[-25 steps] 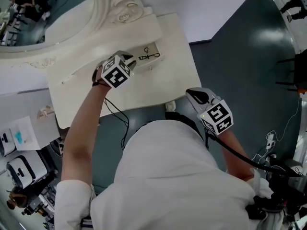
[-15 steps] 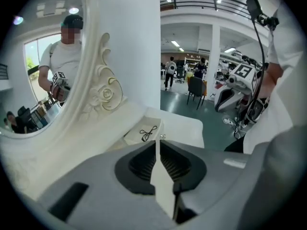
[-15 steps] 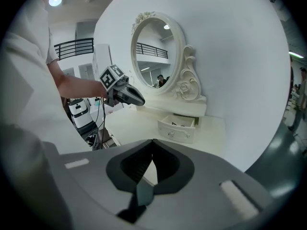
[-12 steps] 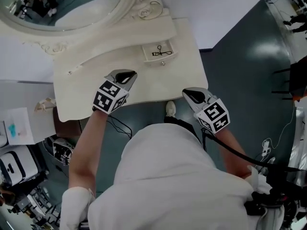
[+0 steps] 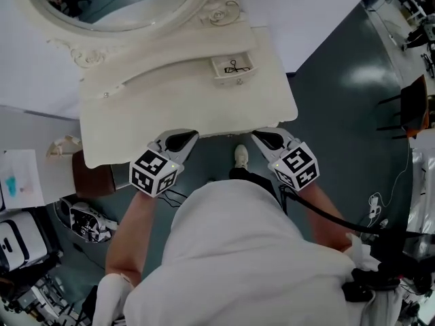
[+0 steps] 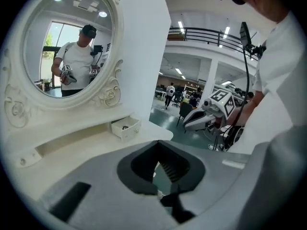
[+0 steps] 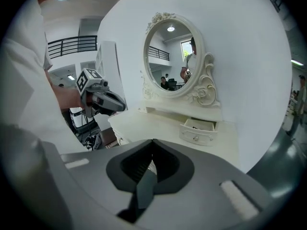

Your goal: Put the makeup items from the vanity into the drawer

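White vanity (image 5: 170,107), small drawer (image 5: 230,76) open at the vanity's right rear, below its mirror (image 5: 115,5). A black scissor-shaped makeup item (image 5: 236,66) lies inside the drawer. Left gripper (image 5: 192,134) and right gripper (image 5: 256,135) hover at the vanity's front edge, each with jaws together and nothing between them.

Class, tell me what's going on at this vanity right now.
A person stands at a white vanity with a gripper in each hand. The left gripper and right gripper are both shut and empty, held at its front edge. The small drawer is open, with a black tool, seemingly an eyelash curler, inside.
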